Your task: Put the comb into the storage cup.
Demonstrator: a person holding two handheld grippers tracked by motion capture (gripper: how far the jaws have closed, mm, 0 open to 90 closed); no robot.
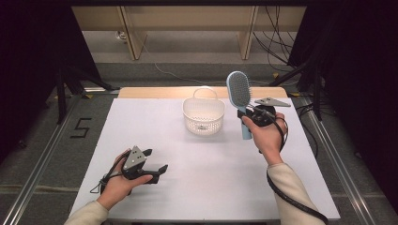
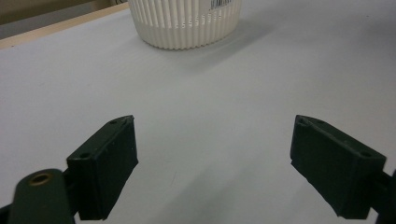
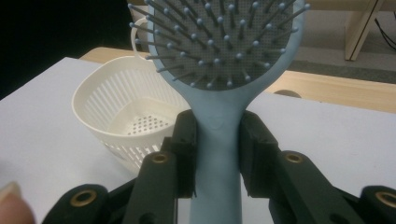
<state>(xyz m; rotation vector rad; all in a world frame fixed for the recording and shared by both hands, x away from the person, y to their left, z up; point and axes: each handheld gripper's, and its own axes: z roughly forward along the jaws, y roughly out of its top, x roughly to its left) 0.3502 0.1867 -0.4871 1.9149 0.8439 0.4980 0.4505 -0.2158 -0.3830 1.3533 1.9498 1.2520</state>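
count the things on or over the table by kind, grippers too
hairbrush, light blue, clamped by its handle in the right gripper: 1
basket, white plastic, empty: 1
grippers, the right one and the open left gripper: 2
total: 4

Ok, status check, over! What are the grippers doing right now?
Right gripper shut on blue hairbrush, held upright beside white basket. Left gripper open, low over table. Nothing in the way.
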